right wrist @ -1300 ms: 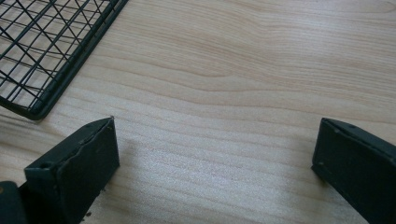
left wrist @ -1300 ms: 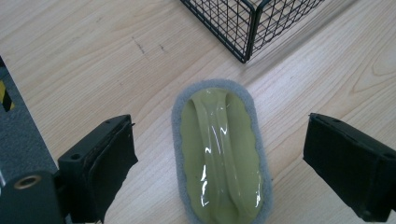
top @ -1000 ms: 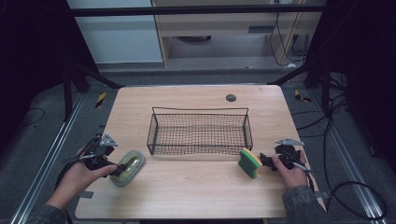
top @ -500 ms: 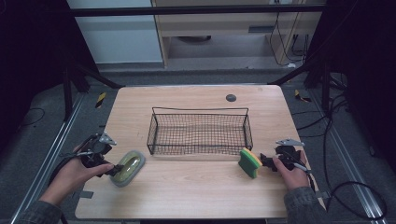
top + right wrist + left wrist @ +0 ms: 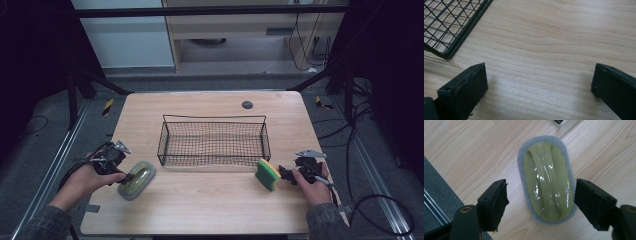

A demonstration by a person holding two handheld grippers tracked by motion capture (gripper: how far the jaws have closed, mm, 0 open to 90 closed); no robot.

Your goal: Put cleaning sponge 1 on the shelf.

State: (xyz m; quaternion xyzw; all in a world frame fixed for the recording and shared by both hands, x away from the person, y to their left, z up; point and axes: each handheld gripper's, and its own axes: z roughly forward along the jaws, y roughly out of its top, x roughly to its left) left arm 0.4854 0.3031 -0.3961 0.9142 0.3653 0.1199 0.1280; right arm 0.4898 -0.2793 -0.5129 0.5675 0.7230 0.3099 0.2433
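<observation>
Two grippers, both w/ jaws apart: left gripper (image 5: 540, 202) straddles the scrubber (image 5: 547, 180) near the table's (image 5: 210, 210) left front edge; right gripper (image 5: 539, 85) is empty over bare wood beside the sponge (image 5: 267, 174). Basket (image 5: 214, 141) sits beyond, empty. Risk, I'd judge: scrubber's glossy handle could slip when squeezed.

A black wire basket (image 5: 214, 140) is set upright mid-table. An olive-green handled scrubber on a grey pad (image 5: 547, 180) is laid flat off its front left corner; a green-and-yellow sponge (image 5: 267, 174) is stood on edge off its front right corner.
</observation>
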